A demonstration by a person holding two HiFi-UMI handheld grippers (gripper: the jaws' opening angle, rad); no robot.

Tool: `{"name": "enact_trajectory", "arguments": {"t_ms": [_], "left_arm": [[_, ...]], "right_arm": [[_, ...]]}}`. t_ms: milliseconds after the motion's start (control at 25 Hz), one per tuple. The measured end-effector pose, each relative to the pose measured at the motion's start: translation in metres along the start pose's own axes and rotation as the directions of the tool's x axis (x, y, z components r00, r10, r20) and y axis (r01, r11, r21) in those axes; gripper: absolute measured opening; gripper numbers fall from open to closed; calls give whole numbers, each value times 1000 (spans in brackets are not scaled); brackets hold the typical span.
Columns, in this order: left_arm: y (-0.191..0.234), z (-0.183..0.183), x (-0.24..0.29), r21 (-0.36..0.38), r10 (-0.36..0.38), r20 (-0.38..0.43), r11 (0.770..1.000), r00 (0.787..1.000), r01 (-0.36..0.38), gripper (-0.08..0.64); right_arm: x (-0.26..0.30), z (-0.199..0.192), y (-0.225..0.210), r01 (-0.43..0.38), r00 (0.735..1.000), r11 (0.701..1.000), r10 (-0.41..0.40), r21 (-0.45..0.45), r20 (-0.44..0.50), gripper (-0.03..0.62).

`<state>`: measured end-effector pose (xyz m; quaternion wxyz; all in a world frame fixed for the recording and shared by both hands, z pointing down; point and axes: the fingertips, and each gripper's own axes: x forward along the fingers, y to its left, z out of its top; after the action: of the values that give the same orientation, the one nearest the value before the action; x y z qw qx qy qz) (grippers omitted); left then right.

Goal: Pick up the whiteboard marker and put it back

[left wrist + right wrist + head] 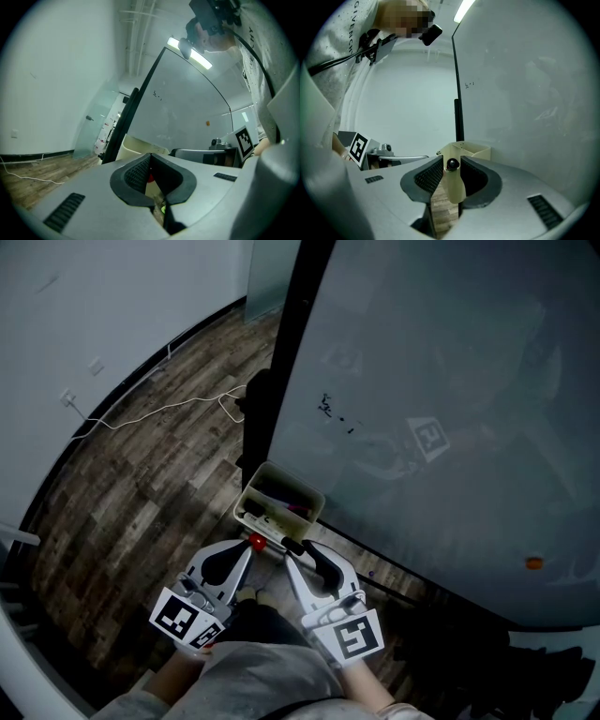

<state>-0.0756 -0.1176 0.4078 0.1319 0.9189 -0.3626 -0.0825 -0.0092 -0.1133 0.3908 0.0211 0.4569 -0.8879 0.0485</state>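
Our right tool (452, 162) has its jaws drawn in on the black marker (452, 164), which sits between the tips and points straight ahead, so that tool's camera sees only the round end. From the head view the marker pokes out just past the tips toward the tray (247, 489), which hangs right ahead of both tools on the dark frame of the whiteboard (450, 381). Darker pens lie inside the tray. Our left tool (150, 157) runs alongside the right one, close but apart, with its tips touching each other. A small red thing (149, 177) shows in the hollow behind those tips. From above it sits right at the left tool's nose, and we cannot tell whether the pads press it. The right tool lies off to the left tool's right, its square-marked cube (354, 636) at the rear near our hands. Above the tray the whiteboard carries a few small dark scribbles (328, 407), and far to the right of the tools an orange dot (533, 562) sticks to it. Left of the left tool a white cable (159, 411) trails over the wood floor (131, 493).
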Motion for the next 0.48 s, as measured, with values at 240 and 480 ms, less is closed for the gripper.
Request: {"name": "enact_trajectory", "arguments": {"t_ms": [240, 480], "left_arm": [[3, -3, -4, -18, 13, -1, 1000, 1000, -13, 15], [4, -7, -6, -26, 24, -4, 999, 1000, -24, 15]], "right_arm": [[0, 0, 6, -2, 1000, 998, 2, -65, -5, 120], [0, -2, 4, -11, 1000, 998, 12, -63, 3, 104]]}}
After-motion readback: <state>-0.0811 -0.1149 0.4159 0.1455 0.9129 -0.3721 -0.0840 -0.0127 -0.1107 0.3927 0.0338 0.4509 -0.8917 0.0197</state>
